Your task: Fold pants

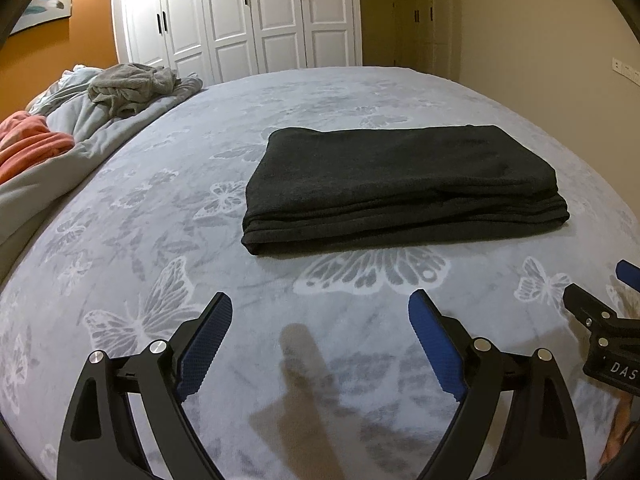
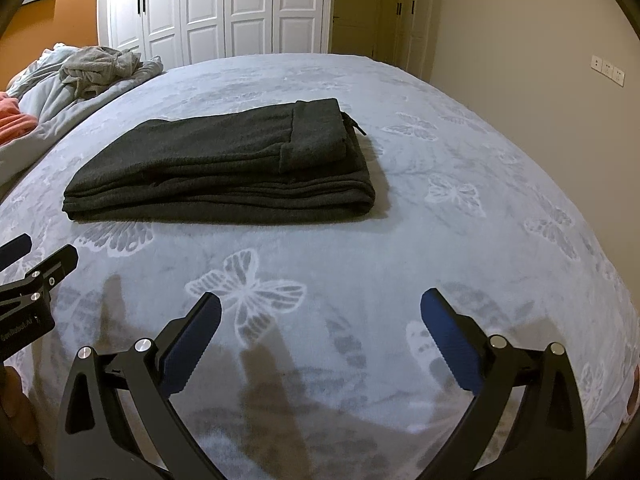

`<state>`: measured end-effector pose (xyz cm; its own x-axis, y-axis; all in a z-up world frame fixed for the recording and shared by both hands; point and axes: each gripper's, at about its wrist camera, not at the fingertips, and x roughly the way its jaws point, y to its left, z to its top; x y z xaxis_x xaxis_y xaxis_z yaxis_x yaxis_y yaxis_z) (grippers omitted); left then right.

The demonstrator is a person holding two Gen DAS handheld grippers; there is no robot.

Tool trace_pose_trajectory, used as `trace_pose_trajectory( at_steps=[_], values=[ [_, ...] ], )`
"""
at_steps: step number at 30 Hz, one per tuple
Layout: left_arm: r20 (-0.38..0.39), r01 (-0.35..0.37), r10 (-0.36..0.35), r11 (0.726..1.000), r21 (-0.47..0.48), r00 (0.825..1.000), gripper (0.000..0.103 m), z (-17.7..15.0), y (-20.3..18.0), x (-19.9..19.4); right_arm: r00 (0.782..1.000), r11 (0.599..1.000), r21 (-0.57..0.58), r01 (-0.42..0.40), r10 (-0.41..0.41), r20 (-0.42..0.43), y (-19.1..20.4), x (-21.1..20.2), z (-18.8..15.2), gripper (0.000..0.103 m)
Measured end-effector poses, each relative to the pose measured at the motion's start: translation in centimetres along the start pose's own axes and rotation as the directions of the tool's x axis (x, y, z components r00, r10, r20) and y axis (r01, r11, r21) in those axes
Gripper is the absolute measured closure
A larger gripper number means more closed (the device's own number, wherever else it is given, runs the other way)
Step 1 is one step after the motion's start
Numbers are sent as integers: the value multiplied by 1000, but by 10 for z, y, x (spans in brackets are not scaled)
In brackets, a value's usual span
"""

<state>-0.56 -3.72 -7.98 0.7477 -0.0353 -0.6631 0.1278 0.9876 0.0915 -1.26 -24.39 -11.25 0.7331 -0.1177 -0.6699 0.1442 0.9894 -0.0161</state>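
Note:
Dark charcoal pants (image 1: pixel 404 184) lie folded into a neat layered rectangle on the grey butterfly-print bed cover (image 1: pixel 200 208). The same pants (image 2: pixel 224 172) show a waistband and a zip pull at their right end in the right wrist view. My left gripper (image 1: pixel 320 312) hovers open over the cover, short of the pants' near edge, nothing between its blue pads. My right gripper (image 2: pixel 320 312) is likewise open and empty, nearer than the pants and to their right. Each gripper's tip shows in the other's view: the right gripper (image 1: pixel 600 312) and the left gripper (image 2: pixel 32 264).
A rumpled grey duvet (image 1: pixel 80 120) with a grey garment (image 1: pixel 132 84) and an orange-pink cloth (image 1: pixel 28 140) is heaped at the left of the bed. White wardrobe doors (image 1: pixel 240 16) stand beyond the far edge. A beige wall (image 2: pixel 520 40) runs along the right.

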Motion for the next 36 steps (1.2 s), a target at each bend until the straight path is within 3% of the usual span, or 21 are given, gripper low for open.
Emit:
trace_pose_trajectory(
  at_steps=[6, 15, 23, 36],
  values=[
    [-7, 5, -5, 1000, -3, 1000, 11, 0, 0, 1, 1000, 1000, 7, -3, 3, -3, -2, 2, 2, 5],
    [61, -42, 42, 999, -9, 997, 11, -7, -1, -11, 1000, 1000, 9, 4, -4, -3, -2, 3, 2, 5],
    [9, -48, 49, 997, -57, 999, 11, -6, 10, -3, 1000, 1000, 14, 10, -10, 0, -1, 4, 1, 5],
    [18, -41, 41, 999, 21, 999, 12, -9, -5, -6, 1000, 1000, 14, 14, -14, -2, 0, 3, 0, 5]
  ],
)
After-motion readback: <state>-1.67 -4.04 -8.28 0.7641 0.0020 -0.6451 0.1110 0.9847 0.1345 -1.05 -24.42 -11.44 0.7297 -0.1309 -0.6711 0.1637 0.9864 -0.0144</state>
